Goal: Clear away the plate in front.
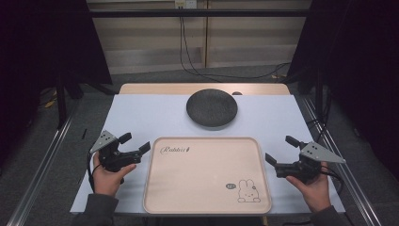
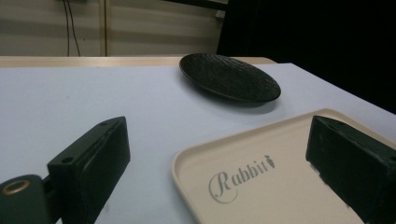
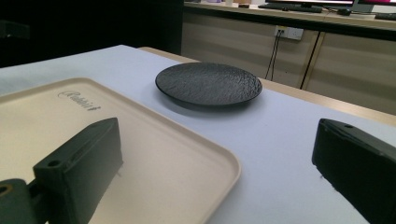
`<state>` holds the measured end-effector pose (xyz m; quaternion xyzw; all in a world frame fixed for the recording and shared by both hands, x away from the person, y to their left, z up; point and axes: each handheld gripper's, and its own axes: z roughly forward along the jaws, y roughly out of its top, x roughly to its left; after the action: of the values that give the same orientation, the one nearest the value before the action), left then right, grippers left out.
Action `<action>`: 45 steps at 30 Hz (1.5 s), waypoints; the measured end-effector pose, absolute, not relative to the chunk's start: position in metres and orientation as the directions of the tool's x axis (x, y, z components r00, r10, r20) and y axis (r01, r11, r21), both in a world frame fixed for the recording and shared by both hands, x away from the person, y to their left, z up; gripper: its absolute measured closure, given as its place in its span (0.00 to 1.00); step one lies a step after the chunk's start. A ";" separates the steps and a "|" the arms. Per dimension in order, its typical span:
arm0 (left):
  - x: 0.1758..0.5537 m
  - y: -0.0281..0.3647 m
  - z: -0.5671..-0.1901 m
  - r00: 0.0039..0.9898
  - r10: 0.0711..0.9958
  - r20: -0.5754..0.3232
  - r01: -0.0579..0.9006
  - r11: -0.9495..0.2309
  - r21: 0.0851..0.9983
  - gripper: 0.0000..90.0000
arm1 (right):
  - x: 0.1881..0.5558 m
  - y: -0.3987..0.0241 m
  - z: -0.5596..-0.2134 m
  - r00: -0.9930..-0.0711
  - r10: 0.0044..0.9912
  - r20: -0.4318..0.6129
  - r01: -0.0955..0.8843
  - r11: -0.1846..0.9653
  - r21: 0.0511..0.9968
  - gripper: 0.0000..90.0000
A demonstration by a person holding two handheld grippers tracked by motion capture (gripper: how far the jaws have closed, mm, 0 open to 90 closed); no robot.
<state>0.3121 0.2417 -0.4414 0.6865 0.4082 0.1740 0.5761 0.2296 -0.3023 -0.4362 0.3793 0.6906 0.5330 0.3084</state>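
A cream tray [image 1: 207, 207] printed with "Rabbit" and a small rabbit drawing lies at the near middle of the table. Behind it sits a dark textured plate [image 1: 211, 108]. My left gripper [image 1: 134, 142] is held by a hand just left of the tray, jaws open and empty. At the tray's right side a hand holds my right gripper [image 1: 281, 149], also open with nothing between the jaws. In the left gripper view the tray's corner [image 2: 187, 161] and the plate [image 2: 230, 77] lie ahead. From the right gripper the tray [image 3: 154, 154] and plate [image 3: 208, 84] are also visible.
A pale blue-white cover [image 1: 146, 113] spreads over the table, with a wooden edge [image 1: 155, 88] at the back. Metal rails [image 1: 42, 165] run along both sides. Cables [image 1: 197, 70] trail on the floor behind, before a wooden cabinet.
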 end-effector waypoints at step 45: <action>0.384 0.174 -0.430 0.608 0.702 -0.371 0.479 0.047 0.876 0.08 | 0.219 -0.305 -0.439 -0.549 0.836 -0.023 0.199 0.158 0.967 0.02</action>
<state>0.3840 0.1735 -0.4297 0.6835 0.4320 0.0957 0.5806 0.2191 -0.3045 -0.4392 0.3697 0.6999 0.5333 0.2985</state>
